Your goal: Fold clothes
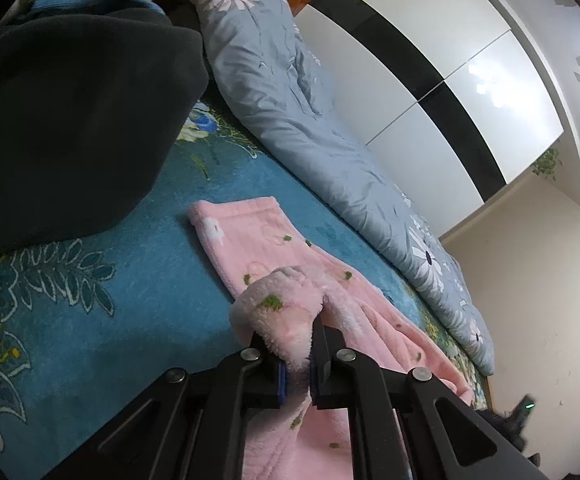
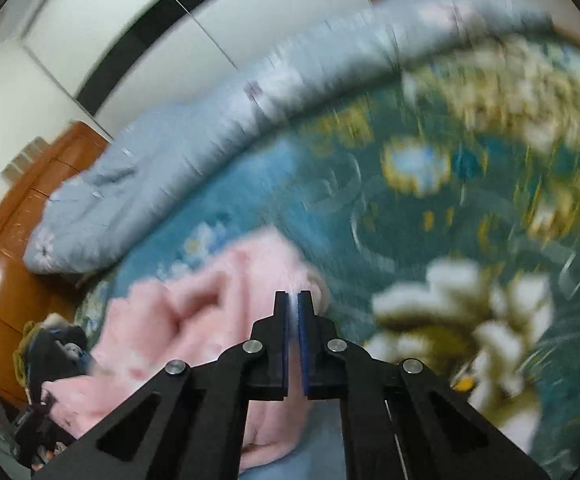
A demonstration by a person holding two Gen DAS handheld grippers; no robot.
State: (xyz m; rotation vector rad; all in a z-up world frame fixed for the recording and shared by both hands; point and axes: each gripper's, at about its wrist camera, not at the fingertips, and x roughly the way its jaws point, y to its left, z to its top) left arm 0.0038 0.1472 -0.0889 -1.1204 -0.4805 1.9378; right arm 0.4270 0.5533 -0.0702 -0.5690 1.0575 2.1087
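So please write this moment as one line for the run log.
left tongs: shut on pink garment | right tongs: nearly shut, grip unclear from blur | garment partly on blue floral blanket

No text, label, brand, number or sign can be read in either view. The right wrist view is smeared by motion blur, and the left wrist view shows only printed flowers and leaves on the fabrics, with no lettering.
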